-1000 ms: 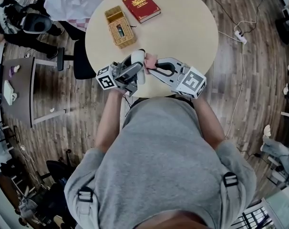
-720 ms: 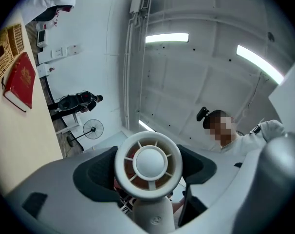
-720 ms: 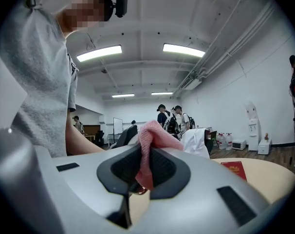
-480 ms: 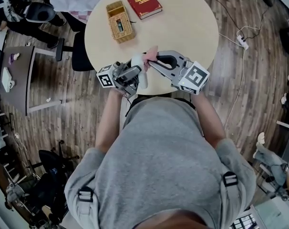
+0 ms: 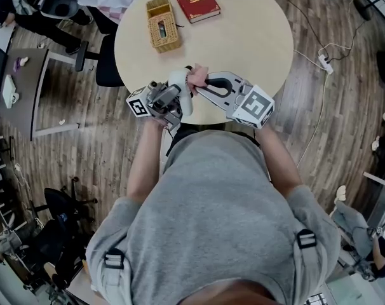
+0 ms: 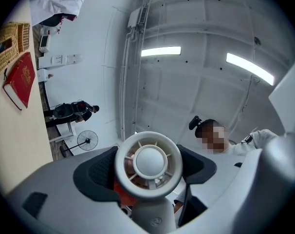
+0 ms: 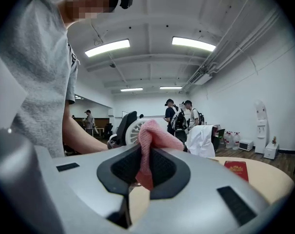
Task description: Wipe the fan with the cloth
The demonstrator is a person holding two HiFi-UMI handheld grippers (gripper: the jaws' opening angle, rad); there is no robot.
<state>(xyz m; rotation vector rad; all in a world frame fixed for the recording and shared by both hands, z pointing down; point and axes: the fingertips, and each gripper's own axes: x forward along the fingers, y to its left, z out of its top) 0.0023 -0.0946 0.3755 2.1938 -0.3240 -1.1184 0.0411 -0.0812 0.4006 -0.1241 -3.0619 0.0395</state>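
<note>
Round, pale, smooth surface [image 5: 243,37] on a wood-plank floor [image 5: 319,107], under a white ceiling [image 7: 152,28] with strip lights. On the far side sits a woven rectangular basket [image 5: 162,23], with a red hardback book [image 5: 196,0] just right of it. Over the near edge, my left hand-held gripper [image 6: 146,177] is clamped on a small white plastic fan [image 6: 150,160] with a round, spoked grille. My right hand-held gripper [image 7: 145,167] pinches a pink knitted cloth [image 7: 155,135], its bunched top against the fan's head.

A red book [image 5: 196,0] and a wicker basket [image 5: 162,24] lie near each other on the round table [image 5: 256,43].
</note>
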